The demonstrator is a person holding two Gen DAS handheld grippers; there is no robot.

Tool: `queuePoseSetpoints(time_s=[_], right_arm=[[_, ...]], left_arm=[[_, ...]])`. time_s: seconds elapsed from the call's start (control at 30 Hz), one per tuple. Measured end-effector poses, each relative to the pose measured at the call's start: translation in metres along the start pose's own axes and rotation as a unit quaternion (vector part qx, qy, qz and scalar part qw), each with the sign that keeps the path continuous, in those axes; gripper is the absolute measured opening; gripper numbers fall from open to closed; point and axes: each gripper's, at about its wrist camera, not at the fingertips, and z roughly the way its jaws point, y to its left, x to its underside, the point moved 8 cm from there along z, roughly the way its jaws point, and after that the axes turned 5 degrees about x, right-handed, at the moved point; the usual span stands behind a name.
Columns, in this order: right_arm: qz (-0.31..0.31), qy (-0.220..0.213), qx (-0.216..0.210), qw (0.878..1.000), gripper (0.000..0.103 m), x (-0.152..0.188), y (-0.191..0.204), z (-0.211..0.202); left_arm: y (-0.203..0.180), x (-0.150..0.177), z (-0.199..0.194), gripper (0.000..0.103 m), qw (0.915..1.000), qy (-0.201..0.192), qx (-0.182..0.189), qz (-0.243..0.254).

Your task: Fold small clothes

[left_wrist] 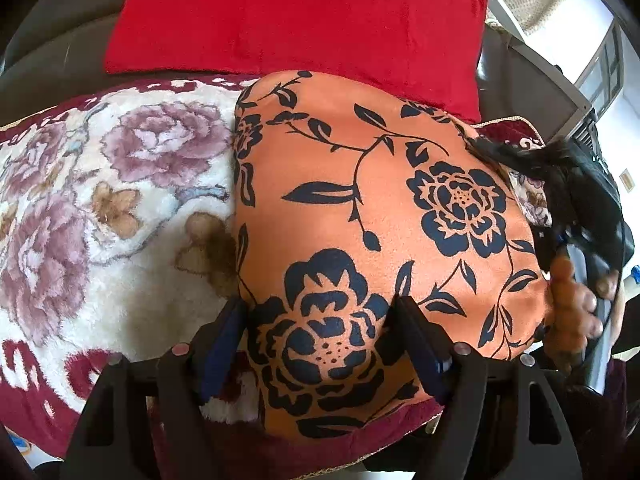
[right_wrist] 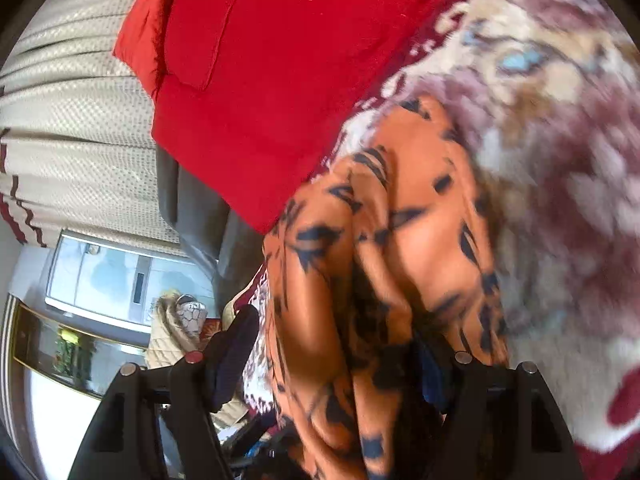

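My left gripper (left_wrist: 320,344) is spread wide, fingers straddling the near edge of the orange floral garment (left_wrist: 372,220), which lies flat on the plush flowered blanket (left_wrist: 120,184). My right gripper (right_wrist: 340,364) sits wide too, bunched orange cloth between its fingers; blur hides whether it pinches. Only the left view shows the garment's flat spread and the red cushion (left_wrist: 296,16) behind; the right alone catches the curtain (right_wrist: 76,120).
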Motion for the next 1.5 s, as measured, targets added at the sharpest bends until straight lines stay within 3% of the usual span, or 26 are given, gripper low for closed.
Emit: queuePoseSetpoints(time_s=[0.03,0.07,0.2,0.3,0.43,0.5,0.6,0.7,0.77,0.8,0.83,0.87,0.9,1.03,1.13,1.2,1.23,1.27,1.33,1.5], right_arm=[[-0.007,-0.004,0.003,1.0,0.039,-0.003,0.003,0.003],[-0.024,-0.006,0.011,1.0,0.03,-0.007,0.008,0.004],[-0.086,-0.02,0.04,0.995,0.03,-0.007,0.021,-0.005],[-0.128,-0.038,0.061,0.989,0.023,-0.008,0.031,-0.009],[-0.167,-0.117,0.043,0.978,0.008,-0.025,0.054,-0.046],[-0.171,-0.154,0.042,0.972,0.008,-0.04,0.061,-0.061],[-0.131,-0.142,0.056,0.979,0.008,-0.055,0.034,-0.06],[-0.081,-0.097,0.071,0.989,0.012,-0.056,0.003,-0.047],[-0.06,-0.064,0.055,0.995,0.017,-0.053,-0.003,-0.039],[-0.063,-0.058,0.045,0.995,0.027,-0.052,-0.001,-0.038],[-0.071,-0.059,0.046,0.995,0.049,-0.051,0.0,-0.038],[-0.07,-0.06,0.051,0.994,0.082,-0.05,-0.002,-0.038],[-0.064,-0.063,0.05,0.995,0.087,-0.051,-0.003,-0.04],[-0.055,-0.072,0.031,0.995,0.087,-0.053,-0.002,-0.041],[-0.074,-0.032,0.039,0.996,0.085,-0.044,0.003,-0.015],[-0.086,-0.013,0.041,0.995,0.072,-0.036,0.007,0.002],[-0.101,-0.005,0.045,0.994,0.042,-0.031,0.009,0.01],[-0.133,0.003,0.068,0.989,0.022,-0.024,0.014,0.019],[-0.171,-0.015,0.102,0.98,0.019,-0.019,0.02,0.02],[-0.196,-0.11,0.098,0.969,0.015,-0.033,0.04,-0.019]], left_arm=[[0.0,0.001,-0.001,0.077,1.0,0.0,-0.001,-0.001],[0.001,0.0,-0.002,0.077,1.0,0.0,-0.001,-0.001],[0.001,-0.003,-0.003,0.077,1.0,-0.003,-0.002,-0.007],[-0.002,-0.007,-0.009,0.077,0.9997,-0.01,0.008,-0.022],[-0.015,-0.028,-0.016,0.077,0.9994,-0.031,0.011,-0.014],[-0.023,-0.034,-0.008,0.077,0.9994,-0.025,-0.016,0.017],[-0.025,-0.03,0.016,0.082,0.9972,-0.002,-0.058,0.047],[-0.024,-0.031,0.016,0.083,0.9969,-0.012,-0.06,0.05],[-0.021,-0.03,0.015,0.084,0.9977,-0.015,-0.049,0.044],[-0.019,-0.03,0.015,0.084,0.9979,-0.015,-0.047,0.043],[-0.016,-0.03,0.014,0.084,0.9981,-0.014,-0.045,0.04],[-0.013,-0.03,0.014,0.085,0.9984,-0.014,-0.042,0.035],[-0.008,-0.03,0.015,0.085,0.9988,-0.014,-0.038,0.027],[0.002,-0.025,0.018,0.09,0.9997,-0.007,-0.024,-0.006],[0.002,-0.025,0.018,0.09,0.9997,-0.009,-0.023,-0.007],[0.002,-0.024,0.017,0.09,0.9996,-0.01,-0.026,-0.01],[0.003,-0.024,0.016,0.09,0.9995,-0.01,-0.028,-0.011],[0.004,-0.024,0.017,0.09,0.9995,-0.009,-0.028,-0.013],[0.001,-0.025,0.014,0.09,0.9994,-0.013,-0.028,-0.011],[-0.022,-0.041,-0.003,0.09,0.9971,-0.057,-0.041,0.03]])
